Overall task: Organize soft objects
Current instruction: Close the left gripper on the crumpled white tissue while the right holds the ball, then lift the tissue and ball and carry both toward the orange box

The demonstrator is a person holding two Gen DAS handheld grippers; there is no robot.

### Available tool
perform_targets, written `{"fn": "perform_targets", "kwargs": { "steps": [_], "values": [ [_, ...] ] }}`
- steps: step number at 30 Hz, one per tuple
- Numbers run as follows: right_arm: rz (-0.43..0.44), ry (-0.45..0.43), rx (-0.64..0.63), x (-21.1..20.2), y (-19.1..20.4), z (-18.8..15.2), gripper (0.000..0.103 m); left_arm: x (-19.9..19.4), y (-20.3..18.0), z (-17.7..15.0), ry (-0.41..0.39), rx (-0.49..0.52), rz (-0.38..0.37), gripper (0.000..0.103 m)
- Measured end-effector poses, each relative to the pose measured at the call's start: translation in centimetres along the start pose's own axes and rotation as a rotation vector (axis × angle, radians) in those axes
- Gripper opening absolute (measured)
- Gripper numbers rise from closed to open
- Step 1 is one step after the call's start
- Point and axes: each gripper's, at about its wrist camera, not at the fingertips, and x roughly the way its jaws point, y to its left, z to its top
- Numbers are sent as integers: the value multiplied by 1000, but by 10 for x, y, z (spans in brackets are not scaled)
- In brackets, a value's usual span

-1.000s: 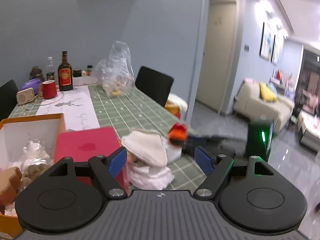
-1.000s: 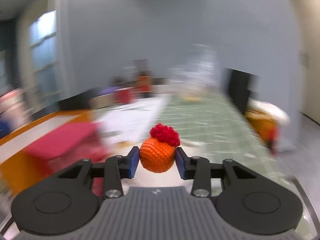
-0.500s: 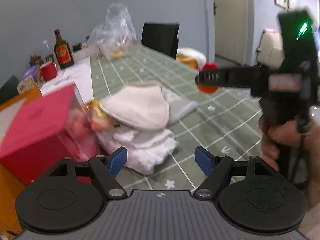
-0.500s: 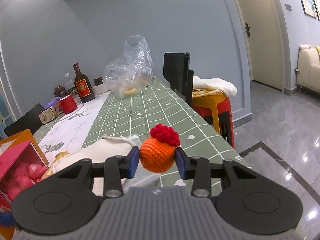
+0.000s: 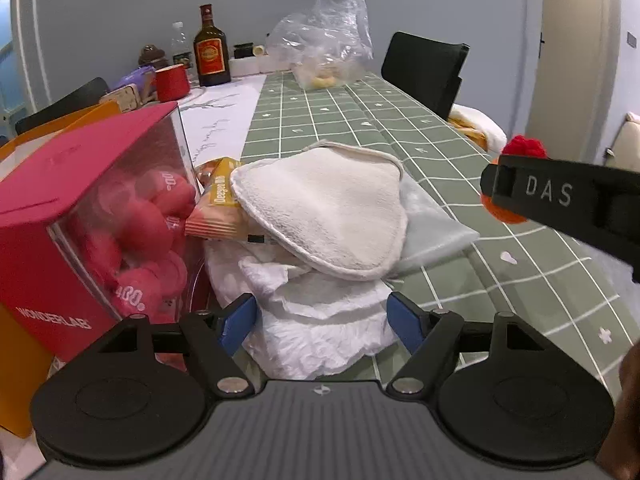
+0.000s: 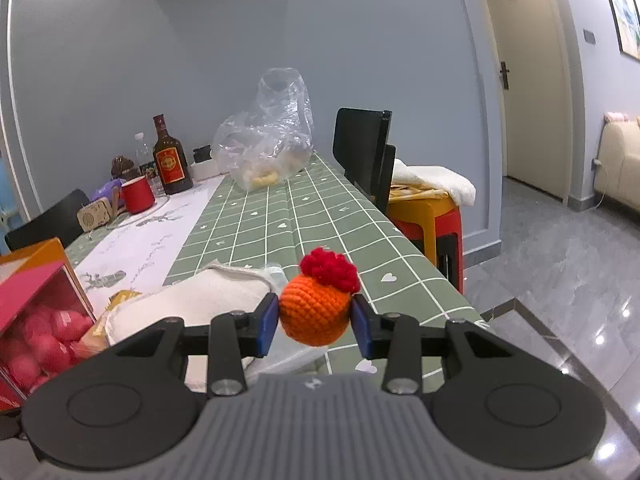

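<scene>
Crocheted orange ball (image 6: 313, 312) with a red tuft: clamped between the pads of my right tongs (image 6: 315, 320), carried above the table edge, not yet put anywhere.

White crumpled cloth (image 5: 320, 320): lies between the blue pads of my left tongs (image 5: 321, 320), whose jaws are closing on it; whether the pads touch it yet I cannot quite tell.

Cream towel (image 5: 328, 208): piled on top of that cloth, just ahead of my left tongs, with a pale blue cloth (image 5: 432, 224) tucked under its right side and a yellow snack packet (image 5: 220, 204) poking out at its left.

Pink box (image 5: 80, 216): left of my left tongs, touching the pile; clear front shows pink rounded pieces inside.

Orange box (image 5: 24, 360): behind the pink one, contents hidden.

Progress, by my reckoning: early. One item lifted, the heap unsorted.
</scene>
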Motion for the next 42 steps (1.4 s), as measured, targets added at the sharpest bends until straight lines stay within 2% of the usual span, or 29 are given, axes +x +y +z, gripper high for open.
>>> {"fn": "perform_targets", "kwargs": {
  "steps": [1,4,6,9,14,17,20,21,23,24,25,27,28,30,35,38,42],
  "values": [
    [-6,-1,-9,0,1,0,39,1,-1,-1,3,10,25,53],
    [-25,-2,-23,0,2,0,39,-2,-2,-8,-31,41,68,32],
    [-46,-10,-48,0,5,-1,39,-6,-1,-12,-43,70,72,23],
    [-55,-7,-76,1,9,-2,39,-18,3,-22,-42,126,63,18],
    [-58,1,-99,3,11,-3,39,-45,21,-44,-40,174,12,17],
    [-58,9,-101,4,12,-3,39,-56,30,-58,-58,217,6,18],
    [-56,10,-113,5,15,-3,39,-70,36,-68,-67,259,-6,21],
    [-55,13,-117,5,15,-4,39,-78,37,-72,-72,273,-17,27],
    [-56,16,-125,6,16,-3,39,-97,40,-78,-106,292,-76,48],
    [-57,17,-126,6,16,-4,39,-105,42,-79,-129,297,-108,67],
    [-55,19,-125,6,16,-4,39,-114,43,-80,-152,290,-128,80],
    [-51,27,-124,7,16,-3,39,-127,45,-77,-192,252,-149,85],
    [-53,28,-125,8,16,-4,39,-130,46,-73,-202,228,-153,91],
    [-58,33,-123,9,15,-4,39,-128,48,-60,-198,194,-167,93],
    [-65,57,-102,14,14,-5,39,-93,48,-31,-125,69,-130,92],
    [-62,71,-89,17,13,-5,39,-67,42,-28,-54,74,-90,91],
    [-69,41,-95,13,16,-6,39,-43,30,-37,-76,105,24,91]
  ]
}}
